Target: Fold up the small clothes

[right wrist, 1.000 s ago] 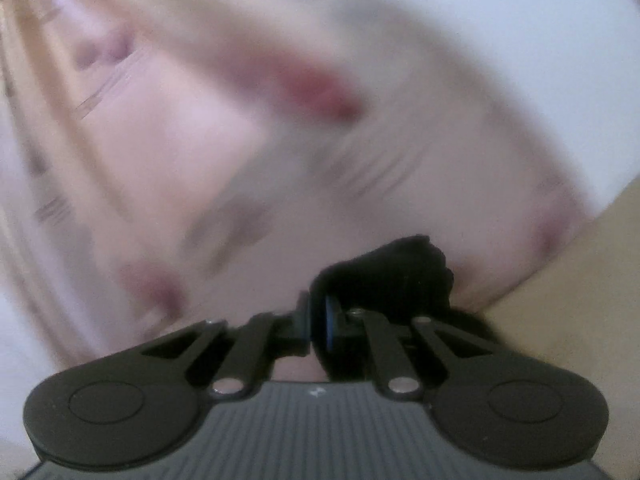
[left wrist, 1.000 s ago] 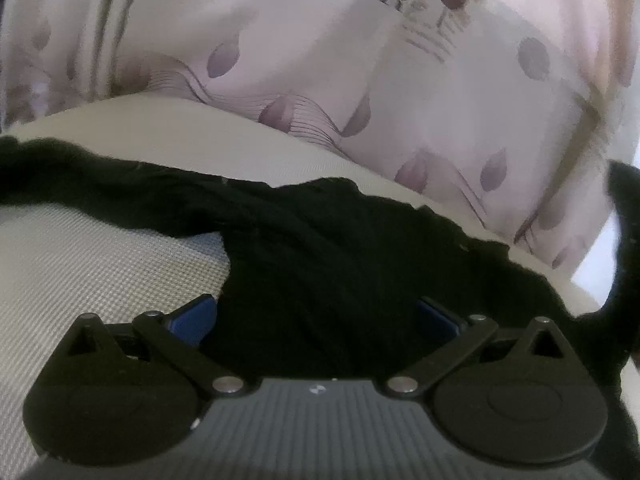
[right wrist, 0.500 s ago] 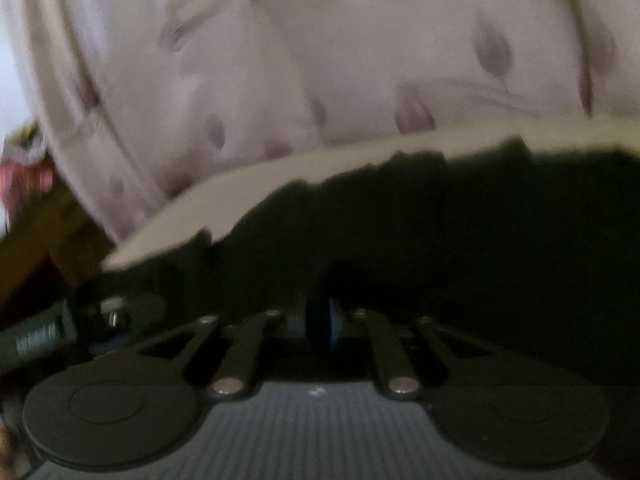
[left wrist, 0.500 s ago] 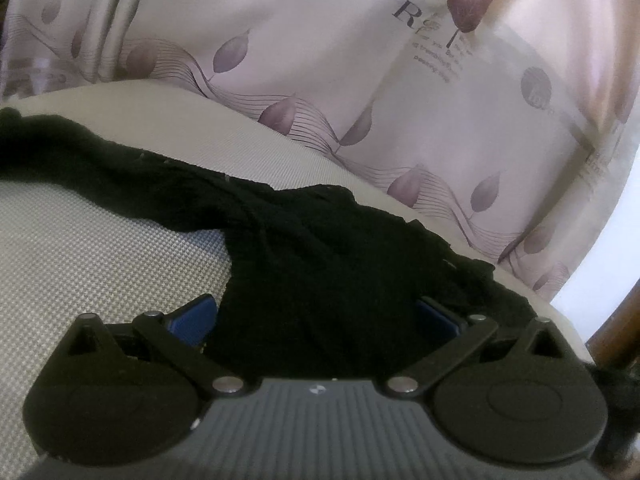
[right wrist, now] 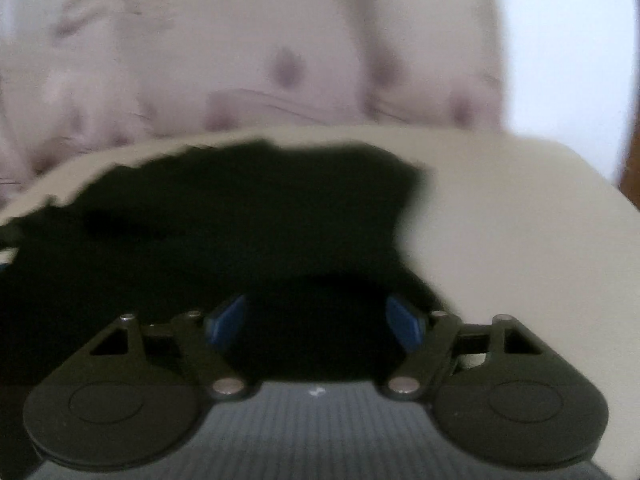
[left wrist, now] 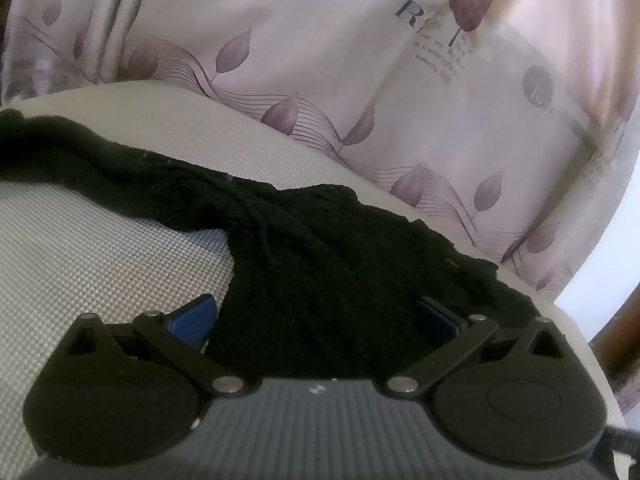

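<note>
Left wrist view: the left gripper [left wrist: 316,316] sits low over a black knitted garment [left wrist: 304,264] spread on a cream woven-textured cushion surface [left wrist: 80,248]. Its blue-padded jaws stand wide apart, the left pad beside the cloth's near edge, the right pad over dark fabric; cloth lies between them, no squeeze visible. The garment trails away to the far left as a narrow strip and widens toward the near right. Behind the surface hangs a pale pink curtain with purple leaf print [left wrist: 360,80]. Right wrist view, blurred: the right gripper [right wrist: 316,320] has jaws spread, having just been opening, with the same black garment [right wrist: 240,220] lying between and beneath the pads, not pinched. The garment covers the left and middle of the cream surface [right wrist: 520,220]; bare surface shows to the right. The curtain [right wrist: 240,60] stands far behind.
</note>
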A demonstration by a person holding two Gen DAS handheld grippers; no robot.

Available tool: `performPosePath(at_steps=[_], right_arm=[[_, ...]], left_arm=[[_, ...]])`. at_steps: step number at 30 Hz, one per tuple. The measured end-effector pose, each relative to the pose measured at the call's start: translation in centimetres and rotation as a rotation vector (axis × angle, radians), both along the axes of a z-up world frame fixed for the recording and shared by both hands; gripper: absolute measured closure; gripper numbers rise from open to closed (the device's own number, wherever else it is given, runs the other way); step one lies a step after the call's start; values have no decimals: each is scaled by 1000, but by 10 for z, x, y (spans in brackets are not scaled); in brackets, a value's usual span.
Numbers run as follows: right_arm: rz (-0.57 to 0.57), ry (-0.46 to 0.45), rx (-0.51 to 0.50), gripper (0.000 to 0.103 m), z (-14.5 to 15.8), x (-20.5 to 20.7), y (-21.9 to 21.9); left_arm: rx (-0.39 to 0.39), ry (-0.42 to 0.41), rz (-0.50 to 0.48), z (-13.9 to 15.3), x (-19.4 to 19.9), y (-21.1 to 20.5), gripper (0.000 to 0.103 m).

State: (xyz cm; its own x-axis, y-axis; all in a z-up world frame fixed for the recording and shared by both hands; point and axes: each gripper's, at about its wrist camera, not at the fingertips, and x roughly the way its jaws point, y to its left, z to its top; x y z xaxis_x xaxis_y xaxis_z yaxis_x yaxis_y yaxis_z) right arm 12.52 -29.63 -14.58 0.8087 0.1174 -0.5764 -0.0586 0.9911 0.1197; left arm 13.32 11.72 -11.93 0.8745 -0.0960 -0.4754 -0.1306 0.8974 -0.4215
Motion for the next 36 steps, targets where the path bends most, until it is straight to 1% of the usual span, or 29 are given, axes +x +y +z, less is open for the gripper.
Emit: performPosePath(at_steps=[1,2,3,4,5,6,7,8,10,11,13,16,17,18,19,20,21,22,23,25,26,28,29,31,32,33,34,36], right_arm=[[-54,30,-27,26,-5,-4,-11],[-72,42,-26,27,-10,-7,-16],[-72,25,19,27,-11,-12,-22],[-83,-19,65,25,-4,-17,-22],[-55,-81,102,25,4,-20,-14],[6,-140,135,25,16,-22,-3],[73,-177,160,25,28,-20,10],[164,-182,196,26,39,-10,29],[278,-145,289,27,50,17,57],[295,-125,323,27,51,34,68],[269,-46,381,27,44,74,88],[191,115,485,26,19,125,108],[169,154,521,26,12,136,115],[166,168,564,27,7,143,124],[206,140,601,27,9,144,136],[314,88,649,27,13,133,146],[459,39,693,29,20,130,157],[568,1,689,29,28,124,168],[588,-31,612,28,36,113,178],[570,-53,496,28,39,100,182],[555,-58,450,28,37,91,178],[553,-77,416,28,31,70,162],[566,-90,397,28,27,57,153],[565,-105,323,27,17,30,137],[558,-104,280,27,12,19,133],[554,-96,243,27,10,6,126],[551,-88,220,27,5,-5,120],[545,-84,214,27,0,-18,109]], left_arm=[[0,0,2,0,0,0,0],[-1,0,4,0,0,0,0],[-2,-1,7,0,-1,0,0],[-5,-2,10,1,-2,1,0],[-8,-5,9,2,-4,2,0],[-8,-8,6,5,-6,3,0],[-8,-12,9,8,-10,5,0],[-9,-16,23,11,-14,8,0],[-20,-25,63,19,-25,21,0],[-26,-26,74,23,-30,29,0],[-30,-8,104,30,-40,51,0],[-14,34,139,37,-54,87,0],[1,46,154,38,-58,97,0],[17,56,170,39,-62,109,0],[31,60,191,40,-67,121,0],[39,61,212,40,-72,132,0],[41,64,232,40,-74,143,0],[36,70,250,41,-76,155,0],[31,68,263,43,-75,165,0],[40,49,294,48,-73,183,0],[60,48,310,52,-69,191,0],[118,71,325,57,-55,205,0],[150,98,321,59,-45,211,0],[228,150,327,58,-23,219,1],[255,173,316,55,-14,224,4],[277,209,290,50,-5,228,13],[282,247,262,43,5,232,37],[242,304,198,30,16,241,76]])
